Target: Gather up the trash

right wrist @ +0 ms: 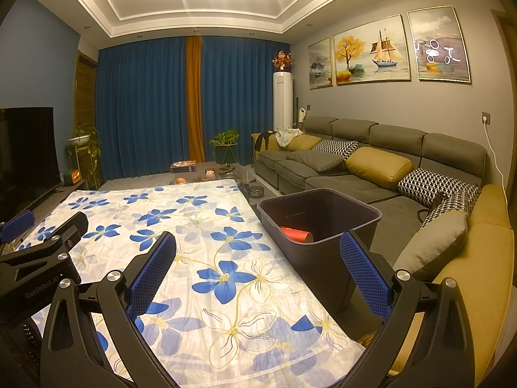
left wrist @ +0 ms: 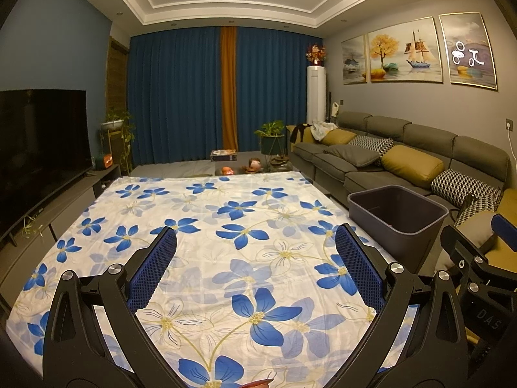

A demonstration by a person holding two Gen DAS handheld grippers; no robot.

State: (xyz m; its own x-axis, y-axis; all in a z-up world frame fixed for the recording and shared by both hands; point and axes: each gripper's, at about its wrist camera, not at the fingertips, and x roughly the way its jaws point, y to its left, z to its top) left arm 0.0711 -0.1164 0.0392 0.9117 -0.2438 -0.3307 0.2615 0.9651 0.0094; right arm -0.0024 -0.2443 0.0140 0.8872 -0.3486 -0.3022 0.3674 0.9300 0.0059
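Right wrist view: red can [right wrist: 295, 234] lies inside the bin [right wrist: 318, 252], just beyond the right gripper [right wrist: 258, 258], spread empty. Left gripper [left wrist: 255, 252] gapes too, reading "GenRobot.AI".

A low table draped in a white cloth printed with blue flowers [left wrist: 226, 226]

The flowered cloth covers the whole tabletop and hangs over its edges. At the right edge stands a dark grey rectangular plastic bin [right wrist: 326, 258]; whether it rests on the table or just beside it cannot be told. A red cylindrical can [right wrist: 295, 234] lies inside.
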